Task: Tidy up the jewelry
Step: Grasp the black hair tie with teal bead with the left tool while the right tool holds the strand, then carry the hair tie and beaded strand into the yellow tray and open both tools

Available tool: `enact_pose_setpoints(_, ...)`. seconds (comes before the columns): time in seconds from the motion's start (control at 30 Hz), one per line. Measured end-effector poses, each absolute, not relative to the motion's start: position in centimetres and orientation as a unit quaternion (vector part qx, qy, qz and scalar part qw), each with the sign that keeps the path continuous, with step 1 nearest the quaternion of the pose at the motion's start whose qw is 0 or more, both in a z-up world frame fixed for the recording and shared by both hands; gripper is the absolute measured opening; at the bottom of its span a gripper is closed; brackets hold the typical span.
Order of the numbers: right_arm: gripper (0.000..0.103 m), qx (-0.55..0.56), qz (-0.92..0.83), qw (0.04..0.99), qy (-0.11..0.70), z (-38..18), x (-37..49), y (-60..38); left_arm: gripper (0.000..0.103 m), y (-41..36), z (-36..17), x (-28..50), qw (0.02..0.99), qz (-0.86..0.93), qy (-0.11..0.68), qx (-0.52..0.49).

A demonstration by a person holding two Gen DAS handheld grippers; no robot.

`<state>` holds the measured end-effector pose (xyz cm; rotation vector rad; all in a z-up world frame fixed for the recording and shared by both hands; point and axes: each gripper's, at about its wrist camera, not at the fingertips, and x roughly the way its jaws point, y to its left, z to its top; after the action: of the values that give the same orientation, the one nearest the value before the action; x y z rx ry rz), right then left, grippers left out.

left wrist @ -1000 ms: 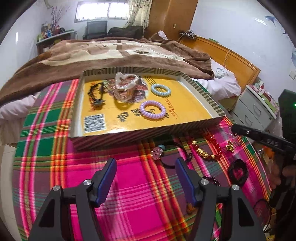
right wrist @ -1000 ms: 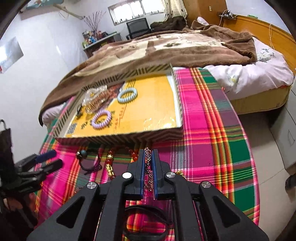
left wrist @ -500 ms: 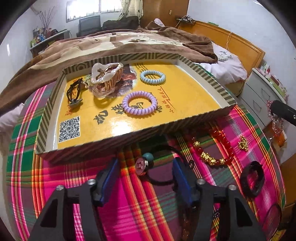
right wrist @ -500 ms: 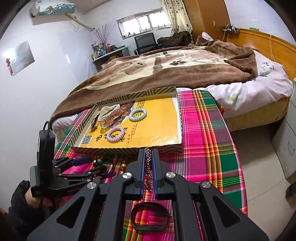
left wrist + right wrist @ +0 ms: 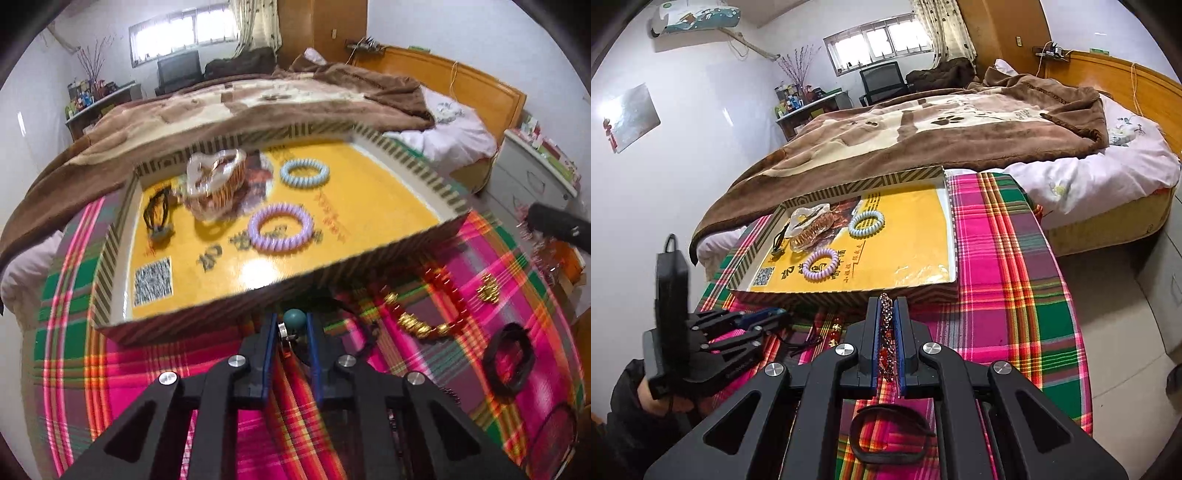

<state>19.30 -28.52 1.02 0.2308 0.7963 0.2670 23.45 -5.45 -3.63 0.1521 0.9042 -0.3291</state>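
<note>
Bedroom: bed (image 5: 960,122) with brown blanket at 12 o'clock, plaid-covered worktop (image 5: 1008,295) in front of it.

Striped-rim tray (image 5: 406,168) with yellow floor sits on the worktop. Inside: clear hair claw (image 5: 216,177) at 11 o'clock, black hair tie (image 5: 157,210) at 9, blue coil tie (image 5: 304,172) at 1, purple coil tie (image 5: 280,232) near centre. All apart from each other.

Loose on the cloth, right of the tray front: red-and-gold bead bracelet (image 5: 424,317), small gold charm (image 5: 487,291), black band (image 5: 509,362).

Left gripper (image 5: 291,328): jaws clenched on a hair tie with teal bead (image 5: 294,320), just at the tray's front wall, black cord trailing right.

Right gripper (image 5: 886,321): jaws clenched on a sparkly red beaded clip (image 5: 885,332), held before the tray's front edge. Another black band (image 5: 890,432) lies on the cloth under it.

Right view only: wall AC unit (image 5: 698,16), desk and chair under the window, and the left gripper from the side at 9 o'clock. Left view only: white cabinet (image 5: 532,173) at 3 o'clock; this view is motion-blurred.
</note>
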Motion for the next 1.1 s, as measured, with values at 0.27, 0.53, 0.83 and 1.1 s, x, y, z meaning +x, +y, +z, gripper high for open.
enact_pose_setpoints(0.27,0.007,0.109,0.132,0.913,0.371,2.6,19.6,-28.7,0.016,-5.2,1.2,23.1,0.899,-0.191,0.391,0.045)
enact_pose_setpoints(0.53,0.007,0.106,0.135,0.915,0.366,3.6,20.8,-28.5,0.016,-5.8,3.7,24.9,0.901,-0.215,0.375,0.035)
enact_pose_setpoints(0.83,0.007,0.113,0.132,0.906,0.387,2.4,26.0,-28.8,0.016,-8.8,3.6,29.4,0.895,-0.233,0.378,0.031)
enact_pose_setpoints(1.1,0.007,0.115,0.142,0.885,0.428,-0.6,32.3,-29.2,0.016,-11.3,-0.2,33.2,0.877,-0.233,0.418,0.036)
